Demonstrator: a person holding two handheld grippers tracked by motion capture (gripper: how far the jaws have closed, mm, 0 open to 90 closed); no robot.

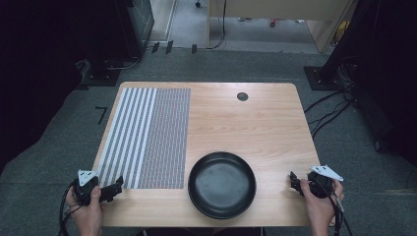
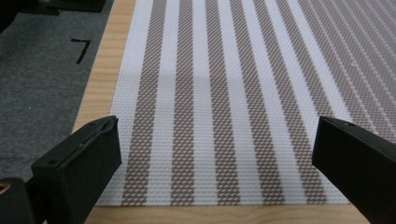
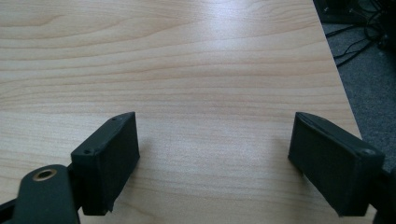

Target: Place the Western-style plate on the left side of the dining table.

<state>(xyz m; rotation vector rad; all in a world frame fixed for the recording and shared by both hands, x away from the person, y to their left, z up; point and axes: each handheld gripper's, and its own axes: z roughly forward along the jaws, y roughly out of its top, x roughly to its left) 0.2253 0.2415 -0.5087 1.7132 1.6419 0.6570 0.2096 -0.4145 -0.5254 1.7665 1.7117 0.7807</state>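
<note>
Two hands at the table's (image 1: 255,123) near edge hold grippers: left gripper (image 1: 116,189) wide open over a striped mat (image 1: 147,132), right gripper (image 1: 293,180) wide open, empty, beside a black pan (image 1: 222,184).

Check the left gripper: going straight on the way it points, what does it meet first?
The left gripper, jaws open, points along the striped placemat. Its near edge lies right under the jaws, so probably the mat first; if it clears the surface, nothing stands on it farther on.

Woven striped mat (image 1: 147,137), matt black pan (image 1: 222,184)
</note>
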